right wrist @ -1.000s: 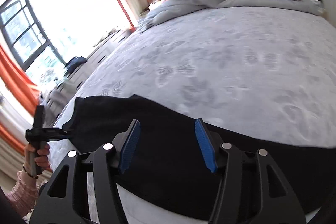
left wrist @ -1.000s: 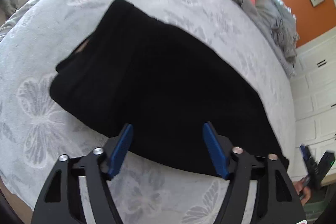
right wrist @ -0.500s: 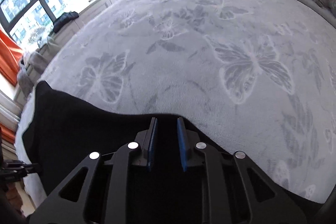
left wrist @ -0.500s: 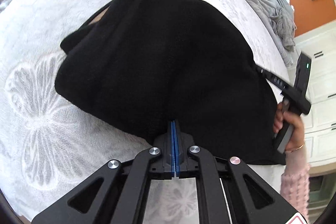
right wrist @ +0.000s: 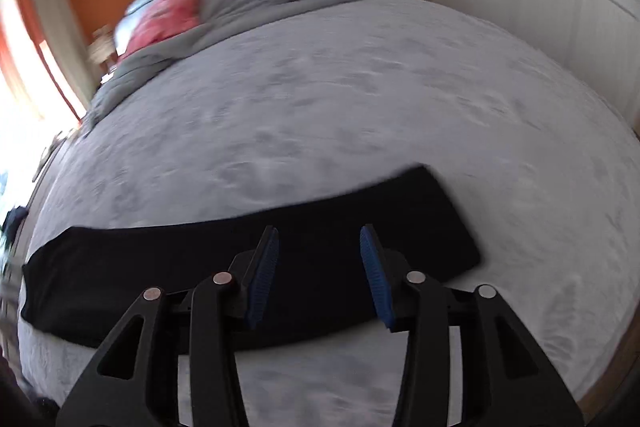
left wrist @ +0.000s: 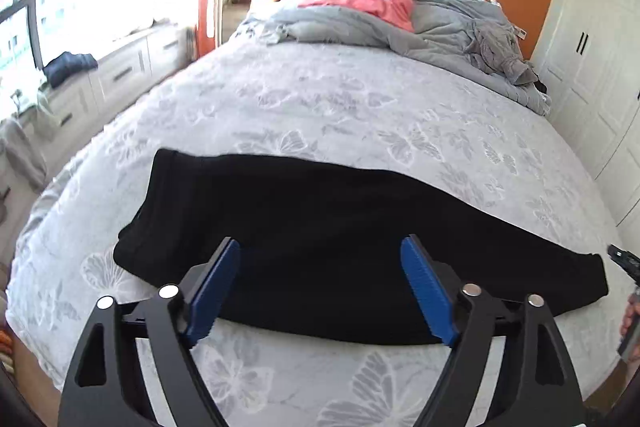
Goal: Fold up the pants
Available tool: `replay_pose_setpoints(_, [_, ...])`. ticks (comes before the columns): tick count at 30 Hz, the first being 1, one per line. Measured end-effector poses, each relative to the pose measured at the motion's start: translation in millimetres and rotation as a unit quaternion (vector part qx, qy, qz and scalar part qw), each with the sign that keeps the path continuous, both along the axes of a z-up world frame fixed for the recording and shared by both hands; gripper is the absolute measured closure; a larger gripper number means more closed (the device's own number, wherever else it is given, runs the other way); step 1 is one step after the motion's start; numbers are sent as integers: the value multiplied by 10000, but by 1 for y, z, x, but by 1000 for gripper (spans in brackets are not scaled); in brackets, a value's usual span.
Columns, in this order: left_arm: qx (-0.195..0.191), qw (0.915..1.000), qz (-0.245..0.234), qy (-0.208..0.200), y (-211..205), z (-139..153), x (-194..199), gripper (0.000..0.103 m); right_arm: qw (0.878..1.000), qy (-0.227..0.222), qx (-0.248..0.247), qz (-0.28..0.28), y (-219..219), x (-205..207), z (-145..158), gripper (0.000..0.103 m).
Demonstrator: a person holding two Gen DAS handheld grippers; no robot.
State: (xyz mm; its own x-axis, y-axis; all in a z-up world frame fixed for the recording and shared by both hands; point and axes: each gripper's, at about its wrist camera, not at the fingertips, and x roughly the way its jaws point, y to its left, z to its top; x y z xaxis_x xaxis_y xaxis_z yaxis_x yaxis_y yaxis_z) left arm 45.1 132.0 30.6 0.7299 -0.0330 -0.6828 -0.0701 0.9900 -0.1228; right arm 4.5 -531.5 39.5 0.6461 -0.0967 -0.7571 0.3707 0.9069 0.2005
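Your left gripper [left wrist: 320, 287] hangs over the black pants [left wrist: 340, 239] with its blue fingers [left wrist: 214, 291] spread wide, gripping nothing. The pants lie flat as a long band across the near end of the bed [left wrist: 360, 107] (butterfly-print cover), running from 9 to 3 o'clock. Your right gripper [right wrist: 318, 273] is likewise parted and empty above them; that view is blurred.

The left gripper [left wrist: 320, 287] is hanging wide open at six o'clock above the pants [left wrist: 340, 227]. The pants are lying flat across the bed [left wrist: 360, 107], stretching from nine o'clock toward four.
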Motion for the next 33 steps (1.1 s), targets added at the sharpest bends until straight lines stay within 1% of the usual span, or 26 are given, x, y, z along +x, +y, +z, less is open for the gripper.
replay_pose_setpoints(1, [145,9998,-55,-141,-19,-2,-3,18,9997,68,87,-235,-28,-15,-9,60])
replay_pose_setpoints(3, [410,9985,-119,-332,-52,-9,0,17,9974,132,399,-580,-68,-37,-30,60])
replay_pose_setpoints(4, [525,9977,-151,-405,-68,-16,3,17,9967,93,541,-601,-78,-41,-38,60])
replay_pose_setpoints(5, [675,9966,-146,-454,-75,-23,-2,17,9962,16,655,-581,-82,-44,-44,60])
replay_pose_setpoints(7, [1037,9938,-153,-373,-109,-36,26,17,9960,-91,769,-453,-80,-39,-53,60])
replay_pose_setpoints(8, [1175,9921,-296,-325,-118,-46,29,17,9959,-113,803,-413,-79,-33,-57,52])
replay_pose_setpoints(9, [1291,9904,-399,-289,-128,-54,31,17,9957,-101,835,-395,-79,-24,-62,41])
replay_pose_setpoints(10, [1364,9892,-478,-262,-131,-61,32,17,9954,-95,888,-334,-77,-16,-66,41])
replay_pose_setpoints(11, [1397,9885,-528,-252,-136,-67,36,17,9958,-42,884,-213,-73,-4,-71,52])
replay_pose_setpoints(12, [1392,9886,-528,-230,-137,-71,38,17,9968,83,796,-87,-71,8,-73,87])
replay_pose_setpoints(13, [1342,9894,-520,-192,-135,-74,39,17,9977,175,659,46,-65,18,-70,92])
replay_pose_setpoints(14, [1270,9906,-484,-161,-131,-77,40,17,9985,-19,528,157,-60,24,-56,94])
replay_pose_setpoints(16, [1074,9936,-316,-116,-120,-79,44,17,9961,-729,347,347,-54,23,-10,96])
replay_pose_setpoints(17, [982,9947,-266,-115,-118,-80,44,17,9938,-984,297,413,-54,20,5,96])
replay_pose_setpoints(18, [925,9955,-190,-114,-114,-80,45,17,9933,-1056,120,452,-55,20,11,96])
replay_pose_setpoints(19, [882,9959,-136,-118,-112,-81,46,17,9958,-824,-88,395,-60,24,2,96])
replay_pose_setpoints(20, [861,9962,-108,-114,-111,-81,47,17,9987,-337,-60,377,-70,32,-23,95])
replay_pose_setpoints(21, [849,9963,-79,-93,-110,-82,48,17,9993,84,151,340,-82,35,-49,94])
replay_pose_setpoints(22, [835,9965,-89,-54,-110,-83,50,17,9985,386,288,260,-87,34,-69,94])
replay_pose_setpoints(23, [835,9965,-87,-22,-110,-84,52,17,9984,389,329,236,-88,29,-79,88])
replay_pose_setpoints(24, [837,9965,-75,-7,-111,-86,53,17,9992,202,303,161,-86,20,-78,69])
replay_pose_setpoints(25, [842,9964,-101,1,-112,-86,53,17,9994,71,343,53,-85,12,-75,54])
replay_pose_setpoints(26, [874,9961,-112,9,-113,-87,54,17,9989,-79,451,-21,-85,4,-72,32])
replay_pose_setpoints(27, [898,9959,-106,15,-113,-88,54,17,9979,-251,587,-61,-84,-3,-69,30])
replay_pose_setpoints(30, [831,9964,-158,63,-113,-89,55,17,9946,-189,1018,-110,-83,-10,-75,30])
replay_pose_setpoints(33, [701,9974,-149,108,-110,-89,56,17,9829,-197,1821,-204,-83,-7,-96,29])
